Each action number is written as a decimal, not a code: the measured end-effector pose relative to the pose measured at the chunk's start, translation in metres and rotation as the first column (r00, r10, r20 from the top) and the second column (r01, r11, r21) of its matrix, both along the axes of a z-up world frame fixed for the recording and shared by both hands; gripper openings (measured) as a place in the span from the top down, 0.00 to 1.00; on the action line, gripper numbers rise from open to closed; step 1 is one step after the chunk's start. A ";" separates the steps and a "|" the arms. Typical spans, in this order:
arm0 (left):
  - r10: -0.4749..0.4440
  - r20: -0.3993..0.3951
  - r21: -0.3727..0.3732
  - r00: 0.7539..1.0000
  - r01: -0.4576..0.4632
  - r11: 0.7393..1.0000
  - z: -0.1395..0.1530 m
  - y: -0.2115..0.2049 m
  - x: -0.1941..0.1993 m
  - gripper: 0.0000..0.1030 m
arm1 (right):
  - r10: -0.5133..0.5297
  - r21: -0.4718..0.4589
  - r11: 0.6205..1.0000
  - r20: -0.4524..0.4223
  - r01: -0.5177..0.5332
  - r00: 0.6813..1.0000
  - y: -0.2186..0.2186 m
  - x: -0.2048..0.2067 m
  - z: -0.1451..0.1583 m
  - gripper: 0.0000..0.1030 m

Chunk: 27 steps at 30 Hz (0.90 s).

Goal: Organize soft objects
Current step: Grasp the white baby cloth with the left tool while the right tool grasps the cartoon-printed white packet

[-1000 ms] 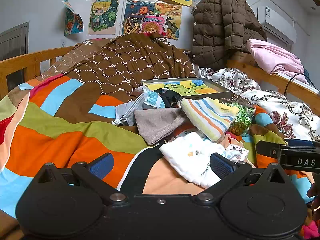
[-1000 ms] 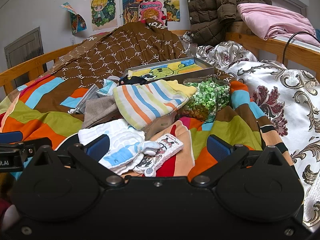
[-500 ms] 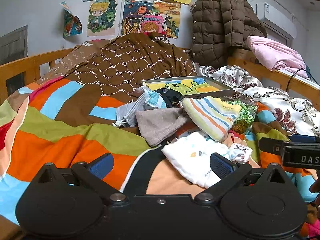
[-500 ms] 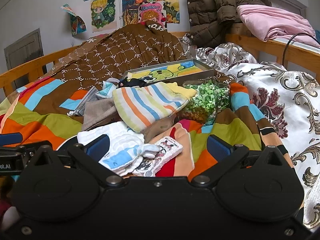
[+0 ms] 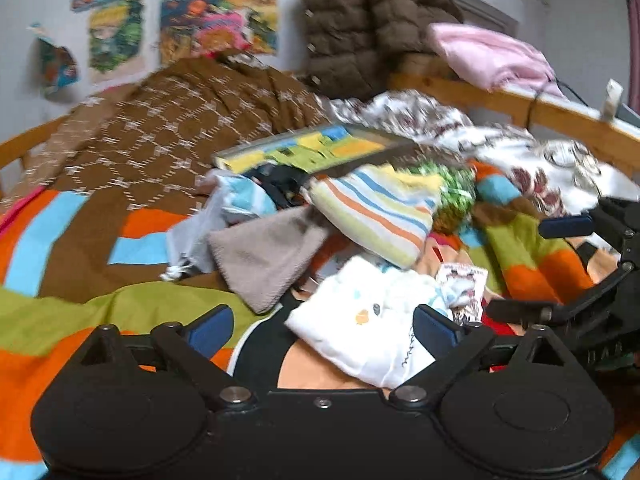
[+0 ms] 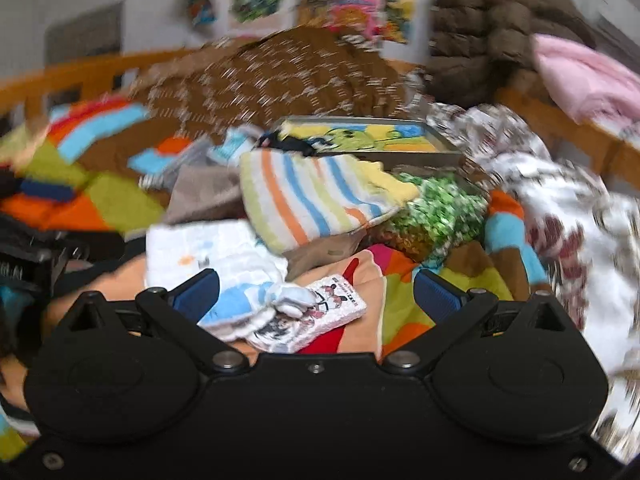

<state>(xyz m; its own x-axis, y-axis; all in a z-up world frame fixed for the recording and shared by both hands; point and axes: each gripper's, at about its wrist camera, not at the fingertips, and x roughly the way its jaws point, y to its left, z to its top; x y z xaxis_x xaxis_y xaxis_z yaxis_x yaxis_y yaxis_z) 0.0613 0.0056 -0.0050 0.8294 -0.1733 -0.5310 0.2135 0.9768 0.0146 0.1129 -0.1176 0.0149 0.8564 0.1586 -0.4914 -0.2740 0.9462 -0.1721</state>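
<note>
We see cluttered bed, both views motion-blurred. Left gripper (image 5: 323, 325) jaws wide, closing slightly, nothing pinched; white printed cloth (image 5: 372, 320) lies between them, near edge of pile. Right gripper (image 6: 316, 290) jaws wide open, empty, above white-blue cloth (image 6: 240, 300) and small cartoon packet (image 6: 320, 312). Striped pouch (image 6: 308, 200) sits mid-pile, grey cloth (image 5: 264, 256) to its left, green bead bag (image 6: 436, 208) to its right, picture tin (image 6: 372, 140) farther back. Striped blanket (image 5: 60, 280) underneath.

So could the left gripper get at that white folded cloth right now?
Probably yes. The left gripper, jaws wide but closing with nothing between the pads, faces the white folded cloth, which lies uncovered on top of the bedspread.
</note>
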 end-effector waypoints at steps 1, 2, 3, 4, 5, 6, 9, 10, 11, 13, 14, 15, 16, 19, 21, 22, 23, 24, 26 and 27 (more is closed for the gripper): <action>-0.017 -0.017 0.001 1.000 0.017 1.000 -0.003 -0.002 0.007 0.08 | 0.025 -0.044 0.999 -0.009 -0.026 1.000 0.004 0.003 -0.003 0.01; -0.023 -0.036 -0.001 0.999 0.022 1.000 -0.005 -0.001 0.013 0.11 | 0.048 -0.070 0.996 -0.021 -0.049 0.999 0.006 0.004 -0.006 0.01; -0.022 -0.051 -0.004 0.998 0.022 1.000 -0.007 -0.001 0.019 0.12 | 0.064 -0.086 0.994 -0.035 -0.067 0.997 0.008 0.007 -0.009 0.01; -0.024 -0.068 -0.009 0.997 0.023 1.000 -0.009 -0.001 0.024 0.13 | 0.072 -0.094 0.993 -0.053 -0.077 0.996 0.009 0.011 -0.012 0.01; -0.026 -0.086 -0.015 0.996 0.025 1.000 -0.011 0.001 0.028 0.14 | 0.077 -0.092 0.992 -0.074 -0.083 0.994 0.009 0.015 -0.015 0.01; -0.028 -0.098 -0.018 0.995 0.027 0.999 -0.013 0.001 0.032 0.15 | 0.077 -0.086 0.993 -0.093 -0.085 0.993 0.008 0.019 -0.017 0.01; -0.039 -0.139 -0.023 0.989 0.036 0.999 -0.017 0.001 0.042 0.18 | 0.069 -0.042 0.996 -0.129 -0.074 0.989 0.002 0.029 -0.023 0.01; -0.039 -0.157 -0.030 0.987 0.035 0.999 -0.018 0.001 0.046 0.19 | 0.065 -0.019 0.998 -0.143 -0.068 0.988 -0.002 0.033 -0.024 0.01; -0.039 -0.180 -0.045 0.983 0.031 0.998 -0.021 0.002 0.048 0.22 | 0.060 -0.001 0.998 -0.155 -0.060 0.986 -0.005 0.037 -0.024 0.01; -0.039 -0.222 -0.074 0.974 0.023 0.997 -0.024 0.003 0.055 0.27 | 0.052 0.054 0.998 -0.189 -0.043 0.981 -0.013 0.045 -0.025 0.01; -0.043 -0.239 -0.088 0.970 0.022 0.996 -0.026 0.004 0.057 0.31 | 0.054 0.085 0.996 -0.206 -0.037 0.977 -0.017 0.049 -0.026 0.01; -0.044 -0.250 -0.098 0.967 0.020 0.995 -0.027 0.005 0.059 0.36 | 0.056 0.114 0.993 -0.221 -0.031 0.974 -0.023 0.051 -0.027 0.01; -0.046 -0.259 -0.107 0.965 0.018 0.994 -0.028 0.006 0.060 0.38 | 0.059 0.135 0.990 -0.231 -0.028 0.971 -0.026 0.054 -0.028 0.01; -0.051 -0.285 -0.139 0.957 0.012 0.990 -0.030 0.006 0.062 0.49 | 0.069 0.172 0.985 -0.257 -0.025 0.964 -0.035 0.059 -0.034 0.04; -0.048 -0.300 -0.159 0.953 -0.001 0.987 -0.031 0.006 0.063 0.56 | 0.075 0.184 0.983 -0.274 -0.024 0.959 -0.036 0.061 -0.038 0.10; -0.043 -0.307 -0.167 0.951 -0.009 0.986 -0.031 0.006 0.063 0.58 | 0.079 0.189 0.982 -0.285 -0.024 0.955 -0.040 0.070 -0.042 0.13; -0.040 -0.312 -0.178 0.949 -0.017 0.984 -0.031 0.006 0.063 0.62 | 0.082 0.194 0.981 -0.292 -0.025 0.953 -0.041 0.073 -0.045 0.20; -0.035 -0.317 -0.184 0.948 -0.025 0.983 -0.030 0.005 0.063 0.68 | 0.088 0.202 0.979 -0.298 -0.028 0.950 -0.042 0.075 -0.047 0.23; -0.015 -0.323 -0.176 0.946 -0.044 0.983 -0.029 0.003 0.062 0.78 | 0.102 0.227 0.973 -0.304 -0.032 0.947 -0.045 0.078 -0.048 0.32; -0.011 -0.327 -0.177 0.945 -0.050 0.983 -0.027 0.003 0.061 0.83 | 0.107 0.242 0.970 -0.301 -0.033 0.948 -0.046 0.079 -0.048 0.36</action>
<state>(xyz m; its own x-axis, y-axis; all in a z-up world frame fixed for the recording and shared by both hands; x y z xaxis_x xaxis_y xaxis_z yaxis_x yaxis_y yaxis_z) 0.1225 0.0090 -0.0317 0.6204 -0.2766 -0.7339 0.1577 0.9606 -0.2287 0.1919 -0.1634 -0.0331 0.6500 0.3534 -0.6727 -0.3454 0.9259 0.1527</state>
